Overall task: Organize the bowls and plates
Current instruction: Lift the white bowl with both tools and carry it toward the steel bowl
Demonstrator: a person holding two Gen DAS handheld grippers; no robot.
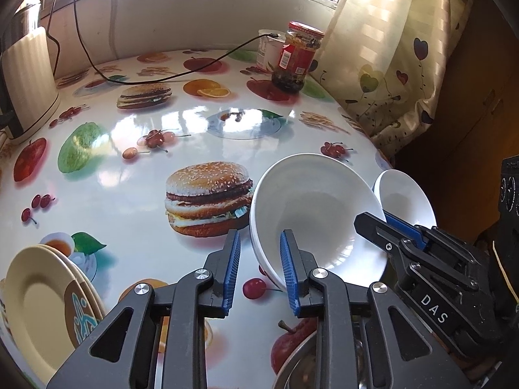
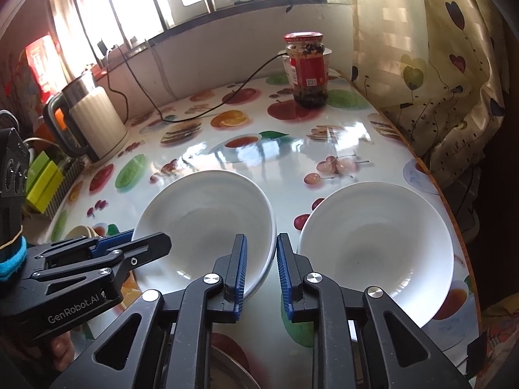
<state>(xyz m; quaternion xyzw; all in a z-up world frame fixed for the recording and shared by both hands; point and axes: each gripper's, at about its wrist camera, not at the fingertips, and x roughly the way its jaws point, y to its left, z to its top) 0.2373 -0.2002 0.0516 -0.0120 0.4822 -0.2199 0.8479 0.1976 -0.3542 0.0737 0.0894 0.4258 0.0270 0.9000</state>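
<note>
A white bowl (image 1: 311, 207) (image 2: 201, 214) stands near the table's front edge, and a second rim shows under it. My left gripper (image 1: 261, 233) (image 2: 146, 238) straddles its left rim, one pad inside the bowl. The outer pad stands a little off the wall, so the jaws are open. My right gripper (image 2: 262, 236) (image 1: 376, 218) is shut on the same bowl's right rim. A second white bowl (image 2: 376, 246) (image 1: 405, 194) sits alone to the right, by the table edge. A stack of cream plates (image 1: 39, 301) lies at the front left.
A metal bowl (image 1: 301, 366) lies under the grippers at the front. A red-lidded jar (image 2: 308, 68) and a white tub stand at the back right. A white kettle (image 2: 94, 123) is at the back left, and its cable (image 1: 155, 81) crosses the table. A curtain (image 2: 438, 81) hangs along the right edge.
</note>
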